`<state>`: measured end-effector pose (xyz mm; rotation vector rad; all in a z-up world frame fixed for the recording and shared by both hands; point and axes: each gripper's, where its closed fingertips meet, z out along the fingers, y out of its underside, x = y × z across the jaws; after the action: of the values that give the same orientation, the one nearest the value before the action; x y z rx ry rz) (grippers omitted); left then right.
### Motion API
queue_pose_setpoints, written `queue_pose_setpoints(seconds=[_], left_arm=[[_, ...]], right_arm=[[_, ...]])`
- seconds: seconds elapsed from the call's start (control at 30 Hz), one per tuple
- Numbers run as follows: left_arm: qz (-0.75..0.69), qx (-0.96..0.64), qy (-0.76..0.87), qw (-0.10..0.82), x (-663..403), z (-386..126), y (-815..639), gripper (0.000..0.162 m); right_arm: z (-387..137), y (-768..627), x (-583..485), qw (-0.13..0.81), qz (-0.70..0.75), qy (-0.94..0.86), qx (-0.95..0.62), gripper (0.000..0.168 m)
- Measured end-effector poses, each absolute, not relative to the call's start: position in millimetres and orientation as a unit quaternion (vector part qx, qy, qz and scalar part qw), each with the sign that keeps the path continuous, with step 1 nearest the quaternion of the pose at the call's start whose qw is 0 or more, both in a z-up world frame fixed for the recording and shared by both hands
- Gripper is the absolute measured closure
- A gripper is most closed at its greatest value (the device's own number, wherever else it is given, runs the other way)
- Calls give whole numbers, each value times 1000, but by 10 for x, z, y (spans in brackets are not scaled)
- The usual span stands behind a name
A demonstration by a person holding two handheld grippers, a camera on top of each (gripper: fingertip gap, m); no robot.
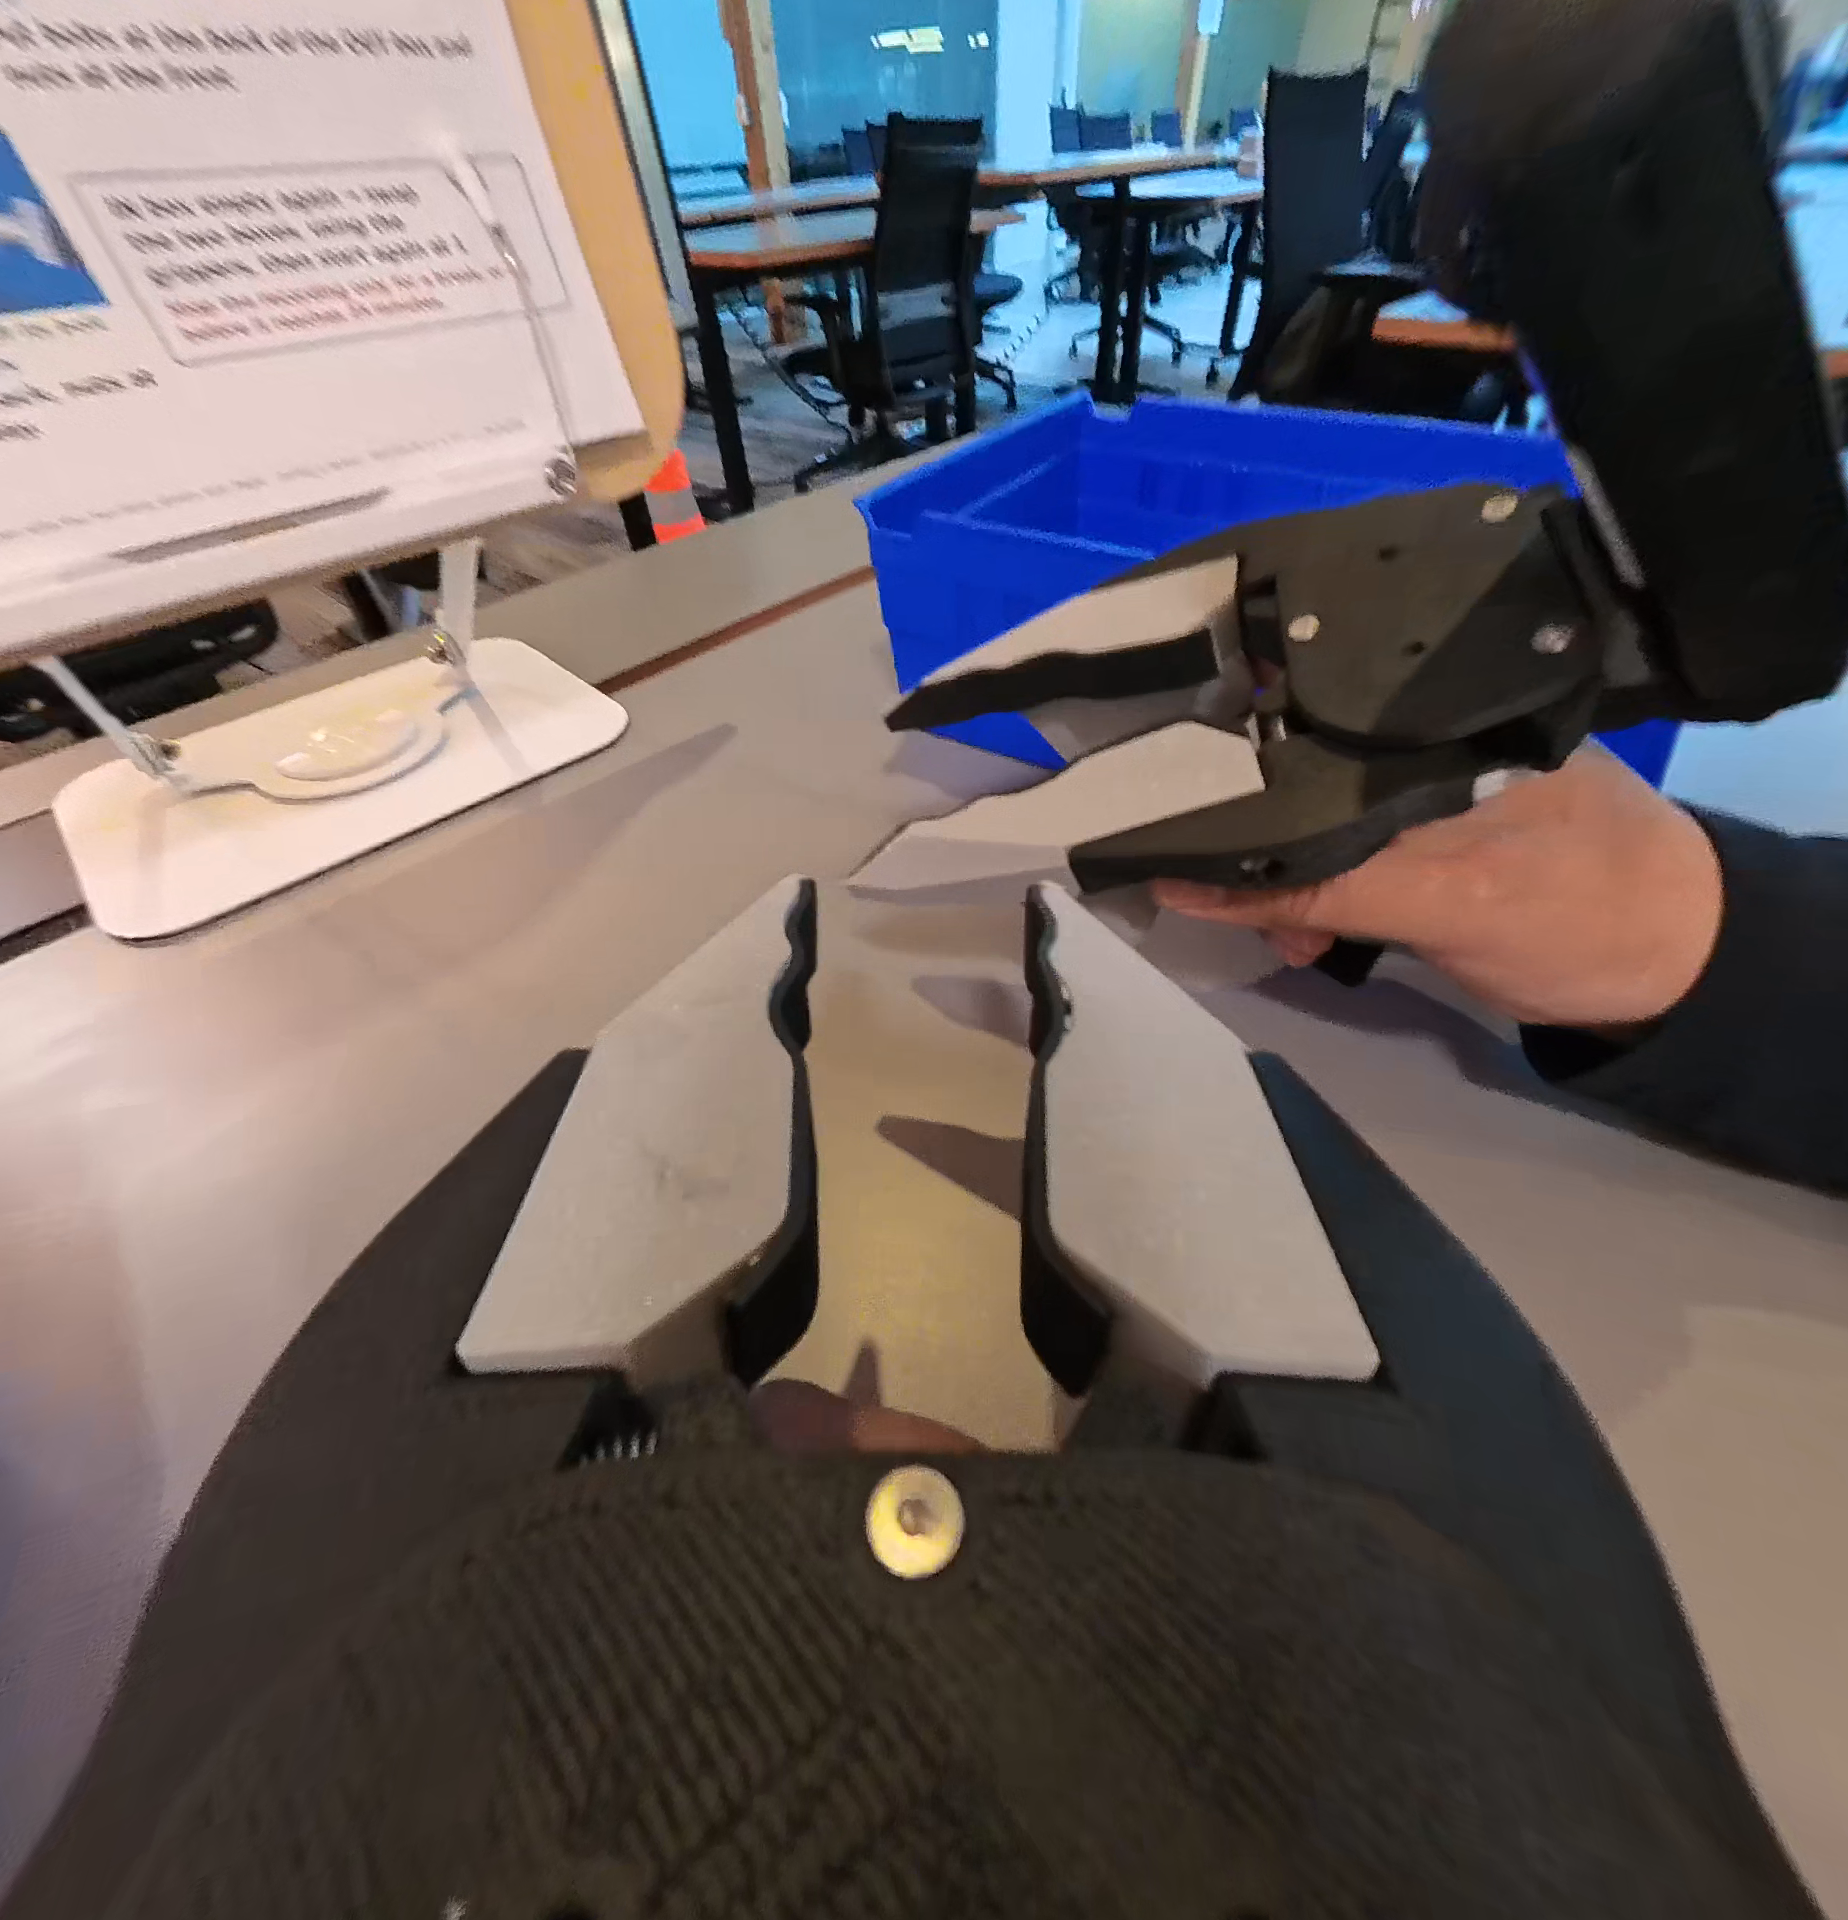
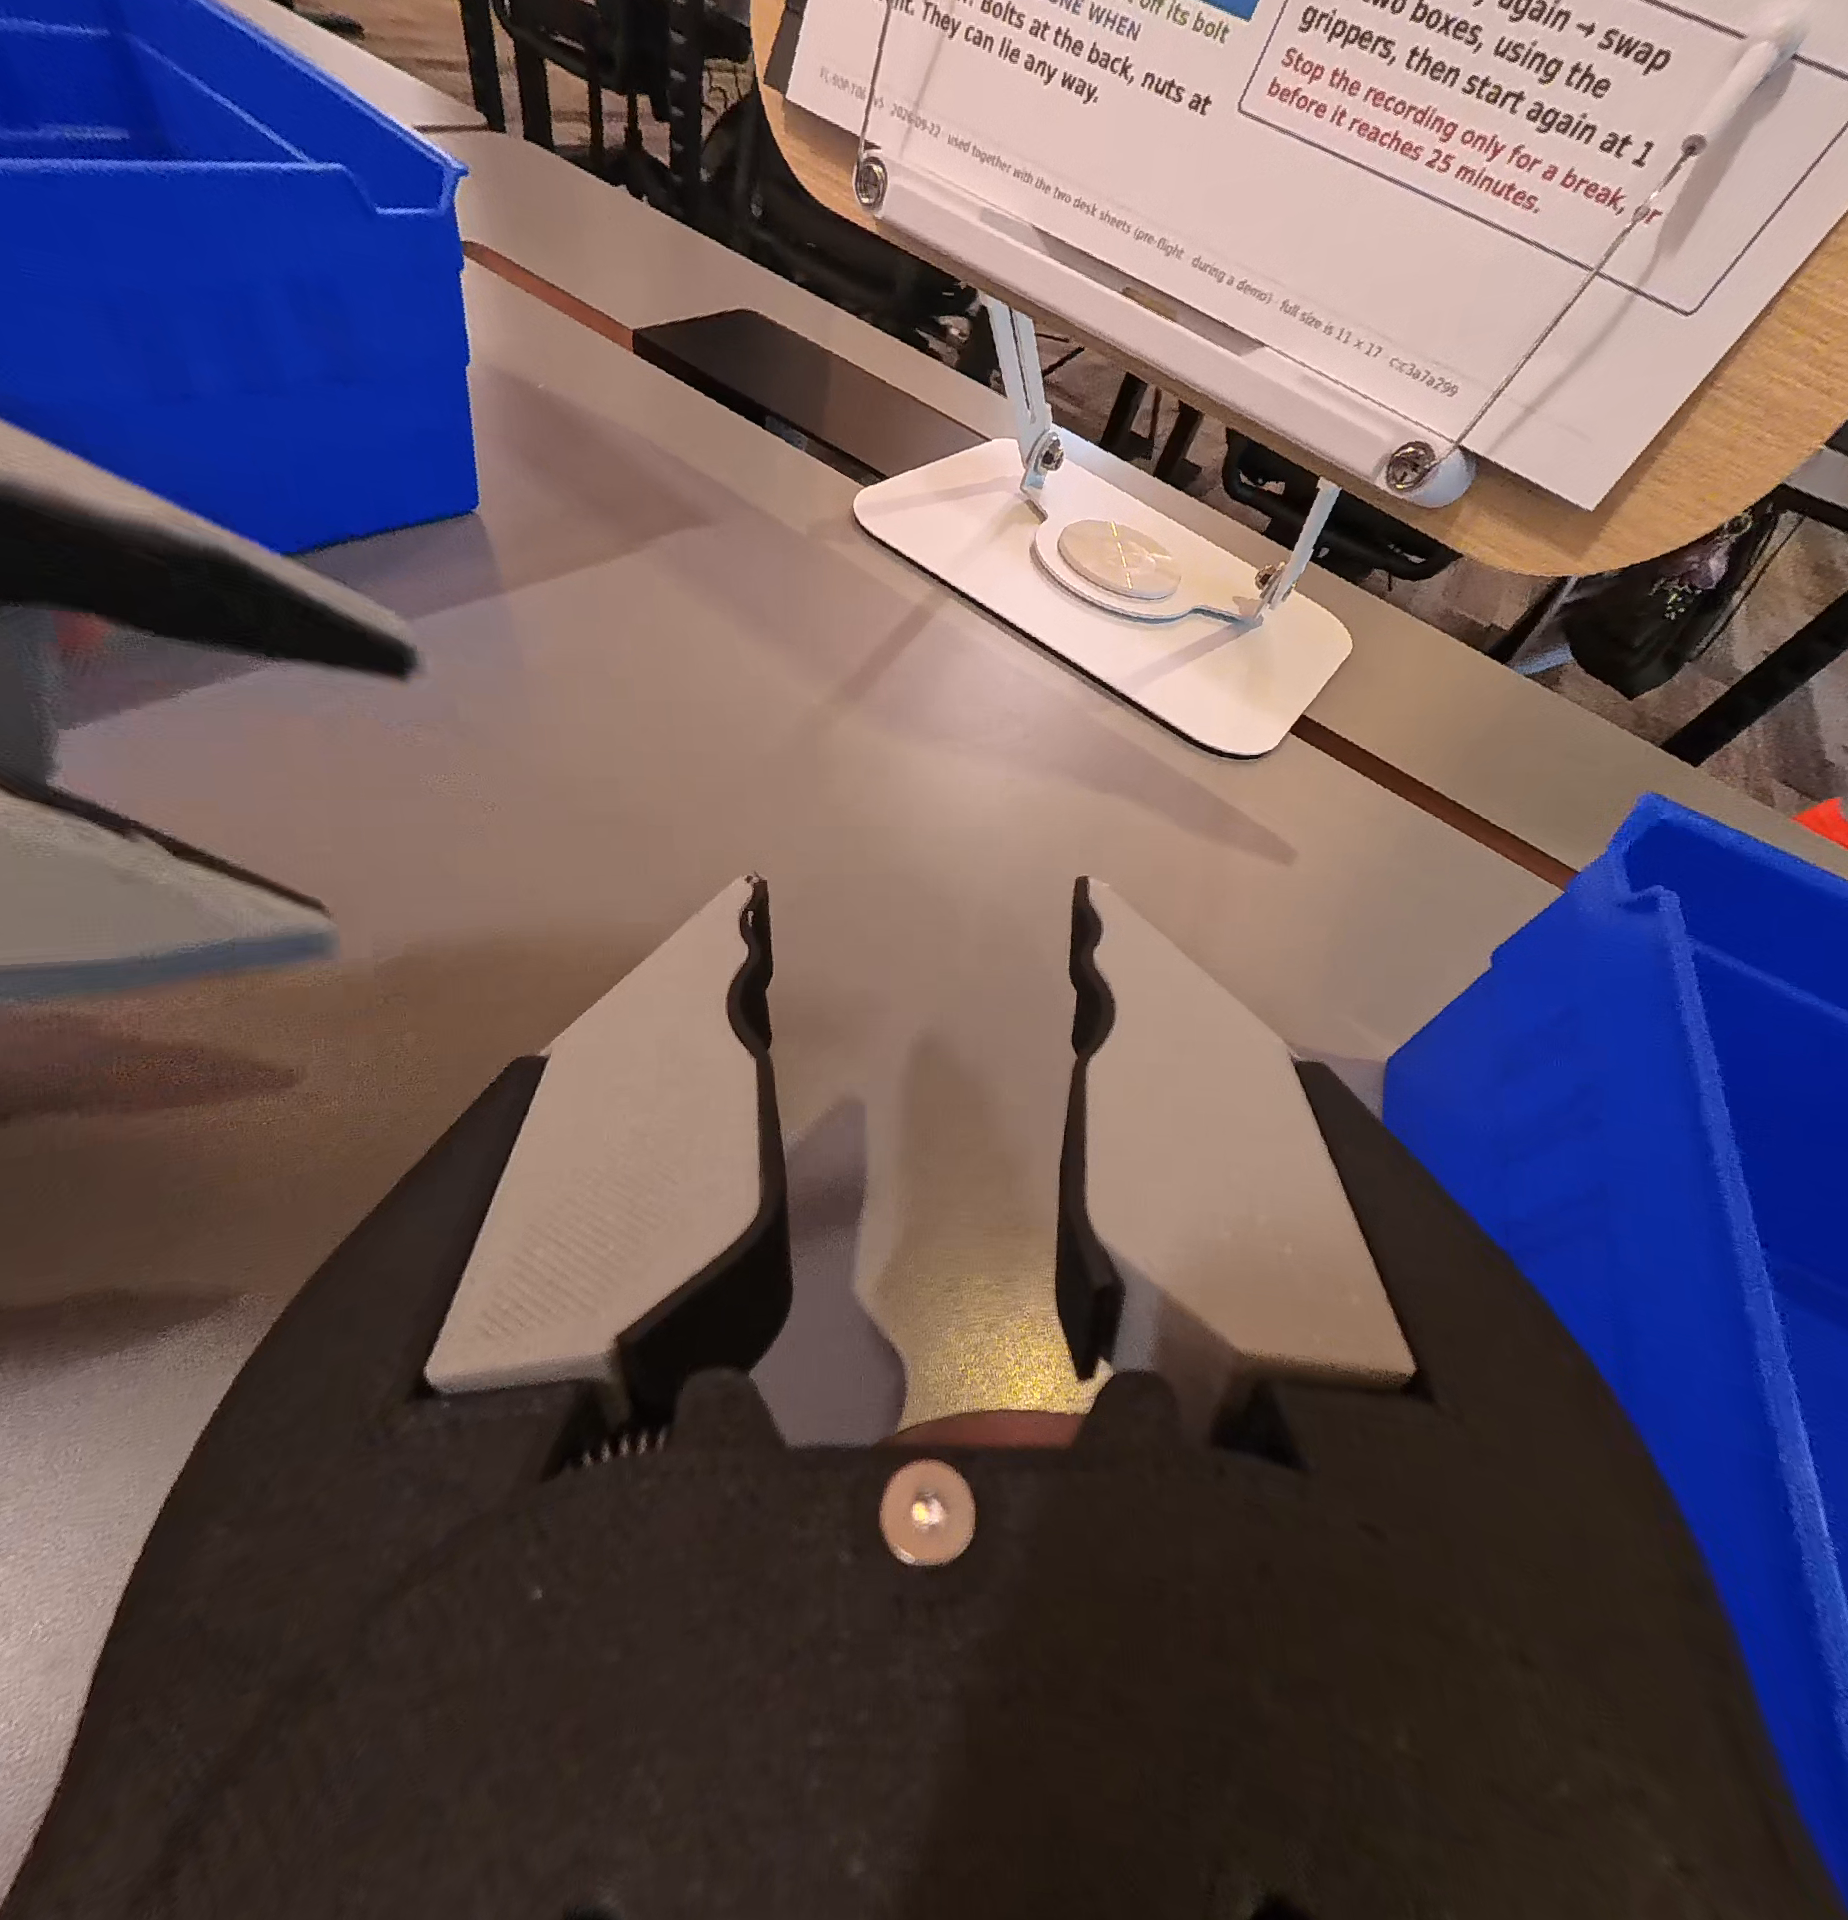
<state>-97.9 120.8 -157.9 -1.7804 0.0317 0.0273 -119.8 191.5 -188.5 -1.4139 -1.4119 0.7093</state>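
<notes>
Now I hold my black-and-grey left gripper (image 1: 915, 899) and right gripper (image 2: 915, 894) released, grasping nothing, over the smooth grey table (image 2: 629, 748) near two blue plastic bins (image 2: 213, 312).

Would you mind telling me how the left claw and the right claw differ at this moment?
The left claw points toward a blue bin, while the right claw points toward the sign stand's white base. A nearby bin sits close at the right claw's side; none sits beside the left claw. Both are open and empty, over the grey table.
</notes>
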Motion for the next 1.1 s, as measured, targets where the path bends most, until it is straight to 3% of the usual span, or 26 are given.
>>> queue_pose_setpoints(seconds=[0.33, 0.5, 0.6, 0.77, 1.1], left_arm=[[18, -721, 36, 691, -1052, -780, 617, 122], [47, -701, 4, 712, -1647, -211, 124, 122], [129, -689, -29, 712, -2233, -52, -223, 130], [139, -733, -62, 663, -2832, -388, -510, 129], [129, -729, -130, 660, -3299, -805, -664, 127]], right_arm=[[-1911, 1896, -1212, 480, 306, -579, -583, 113], [-1900, 1802, -1234, 480, 320, -584, -570, 113], [-1838, 1691, -1268, 493, 350, -588, -538, 115], [-1862, 1721, -1281, 500, 354, -574, -543, 117], [-1825, 1750, -1336, 526, 350, -557, -539, 118]])
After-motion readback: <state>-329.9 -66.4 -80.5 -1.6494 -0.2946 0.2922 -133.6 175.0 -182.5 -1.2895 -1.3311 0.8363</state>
